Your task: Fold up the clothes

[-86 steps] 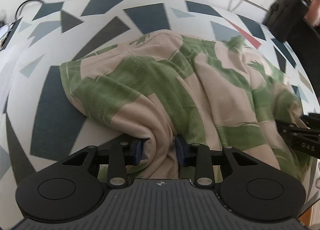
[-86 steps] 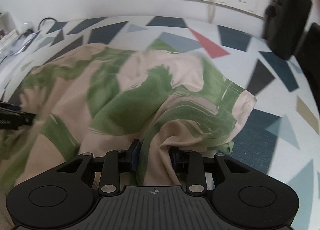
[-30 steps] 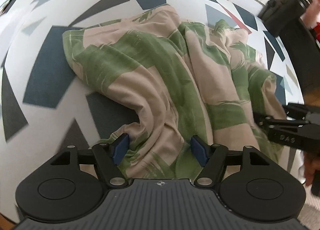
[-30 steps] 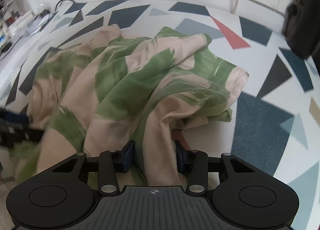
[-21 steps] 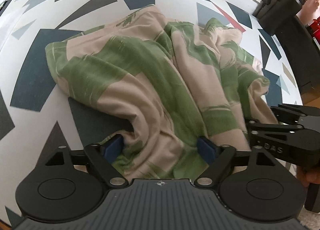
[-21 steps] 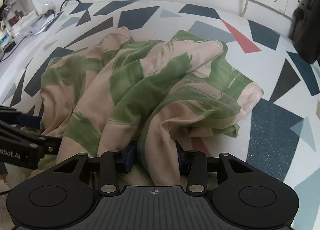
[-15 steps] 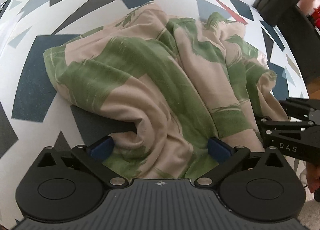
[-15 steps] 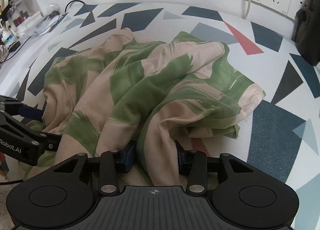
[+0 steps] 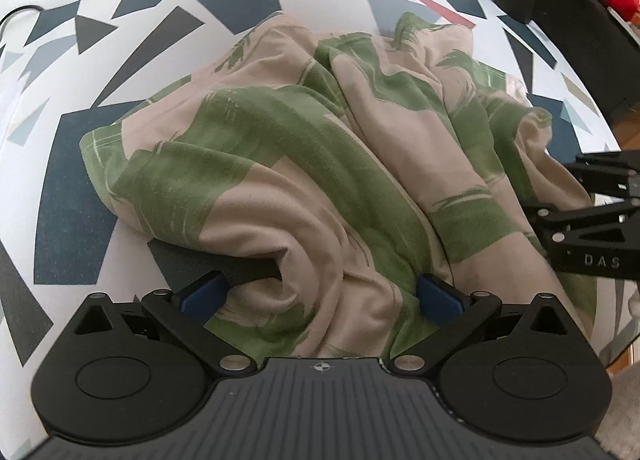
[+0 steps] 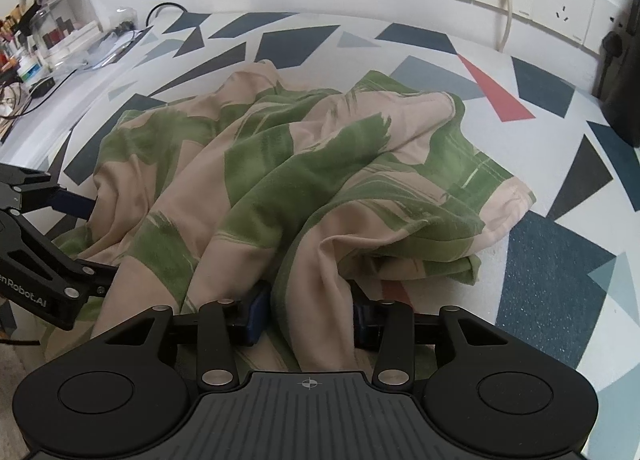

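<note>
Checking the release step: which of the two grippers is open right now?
The left gripper: its blue pads sit wide apart around the garment. The right gripper is clamped on a fold.

Left gripper (image 9: 320, 296) low and level with jaws spread wide, blue pads (image 9: 202, 294) apart; right gripper (image 10: 308, 314) beside it, jaws closed on a fold of cloth (image 10: 316, 300).
</note>
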